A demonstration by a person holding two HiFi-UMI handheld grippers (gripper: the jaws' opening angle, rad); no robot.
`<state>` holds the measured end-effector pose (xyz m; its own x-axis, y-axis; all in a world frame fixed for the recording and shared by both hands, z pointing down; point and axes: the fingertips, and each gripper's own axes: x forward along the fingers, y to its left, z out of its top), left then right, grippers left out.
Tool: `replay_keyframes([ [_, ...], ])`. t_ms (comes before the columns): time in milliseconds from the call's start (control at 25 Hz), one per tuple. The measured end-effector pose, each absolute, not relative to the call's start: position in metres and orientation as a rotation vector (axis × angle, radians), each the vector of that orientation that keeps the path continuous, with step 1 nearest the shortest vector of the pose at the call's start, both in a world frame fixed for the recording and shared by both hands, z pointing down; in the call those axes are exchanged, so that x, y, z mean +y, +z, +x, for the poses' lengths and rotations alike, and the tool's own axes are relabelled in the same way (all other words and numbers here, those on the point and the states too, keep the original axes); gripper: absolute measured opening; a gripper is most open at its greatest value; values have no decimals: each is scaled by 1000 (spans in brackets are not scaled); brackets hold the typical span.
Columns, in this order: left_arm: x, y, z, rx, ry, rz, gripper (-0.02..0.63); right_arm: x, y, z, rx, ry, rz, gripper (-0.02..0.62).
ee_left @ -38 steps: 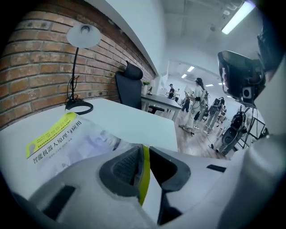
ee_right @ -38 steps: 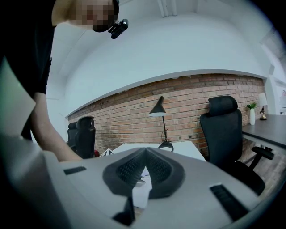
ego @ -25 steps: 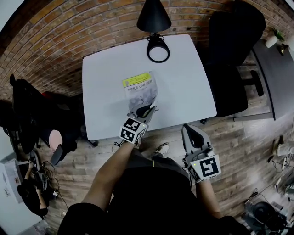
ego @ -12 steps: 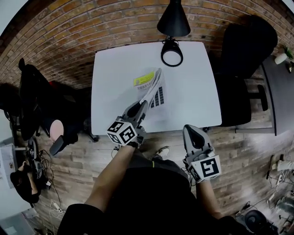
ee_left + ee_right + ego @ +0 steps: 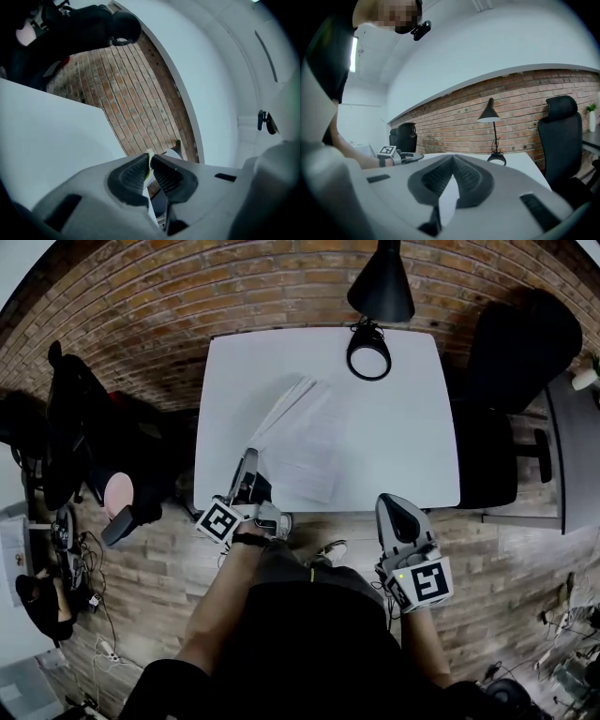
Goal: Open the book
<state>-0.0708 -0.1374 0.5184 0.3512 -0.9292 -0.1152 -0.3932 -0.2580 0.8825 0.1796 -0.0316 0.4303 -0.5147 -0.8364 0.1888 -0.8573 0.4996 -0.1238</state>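
The book [image 5: 309,451] lies on the white table [image 5: 403,427] with a white inner page facing up. Its front cover [image 5: 286,409] stands lifted, slanting up and to the left of the pages. My left gripper [image 5: 249,460] is shut on the cover's near corner; in the left gripper view a thin yellow-green and white edge [image 5: 149,164] is pinched between the pads. My right gripper [image 5: 398,514] hangs off the table's front edge, to the right of the book, shut with nothing in it [image 5: 452,158].
A black desk lamp [image 5: 380,282] with a ring base [image 5: 368,351] stands at the table's far side. Black chairs stand to the right [image 5: 525,343] and to the left [image 5: 75,427]. A brick wall runs behind the table, and wooden floor lies below its front edge.
My left gripper has swung the cover up and over to the left, so the yellow front is gone from sight and white pages show. The right gripper has stayed about where it was.
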Motion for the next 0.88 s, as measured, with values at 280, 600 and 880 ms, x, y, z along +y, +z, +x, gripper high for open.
replay_keyframes([
  [280, -137, 536, -145, -1311, -903, 1750, 46, -47, 430, 160, -2654, 278, 1457, 14],
  [600, -145, 574, -207, -1483, -743, 1701, 45, -62, 431, 120, -2660, 297, 1394, 14],
  [880, -145, 608, -245, -1570, -407, 1803, 44, -73, 429, 86, -2656, 313, 1407, 14],
])
